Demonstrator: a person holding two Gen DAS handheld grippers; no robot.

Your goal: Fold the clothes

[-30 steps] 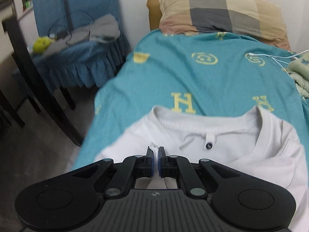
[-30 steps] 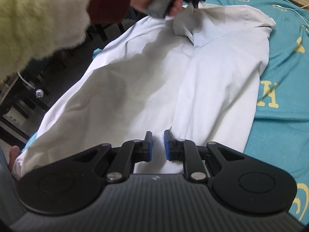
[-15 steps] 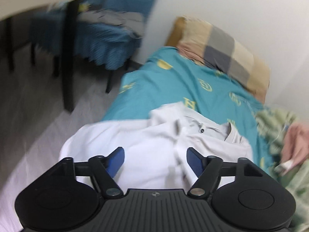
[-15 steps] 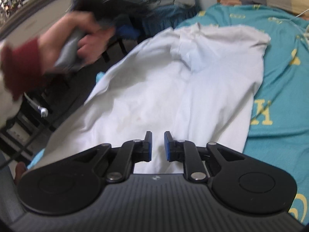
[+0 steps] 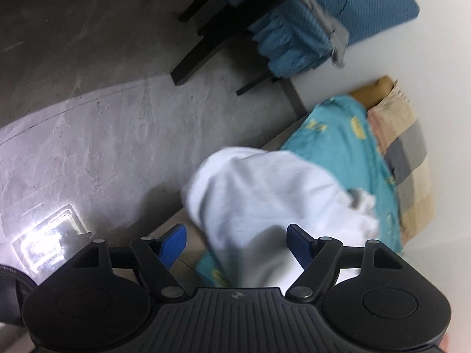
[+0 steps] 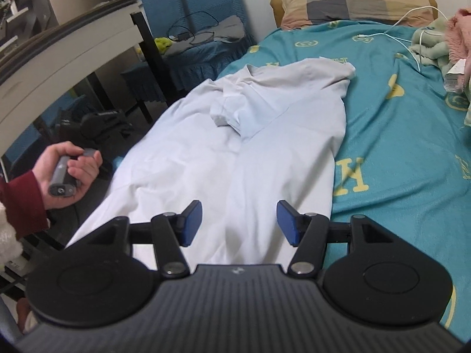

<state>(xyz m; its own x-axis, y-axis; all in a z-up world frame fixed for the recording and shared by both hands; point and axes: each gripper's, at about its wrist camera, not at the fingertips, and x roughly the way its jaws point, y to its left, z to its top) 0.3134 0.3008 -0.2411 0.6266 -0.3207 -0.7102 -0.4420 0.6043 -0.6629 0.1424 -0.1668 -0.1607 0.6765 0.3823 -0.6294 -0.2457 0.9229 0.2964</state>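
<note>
Shirt (image 6: 235, 135) lies flat on bed's teal sheet (image 6: 397, 147), sleeve folded across chest. Left gripper (image 5: 237, 242) let go of the collar and swung out to the bed edge, fingers wide apart, empty. Right gripper (image 6: 239, 220) fingers are opening above the hem, nothing clamped.

Left wrist view is smeared by motion: I can't make out the white shirt (image 5: 265, 206) folds or the sheet's (image 5: 347, 135) yellow marks. The chair (image 5: 294, 29) is cut off at the top edge. In the right wrist view, the shirt's hem is hidden behind the gripper body, and the left hand's (image 6: 67, 173) gripper is mostly lost in dark clutter at mid-left.
</note>
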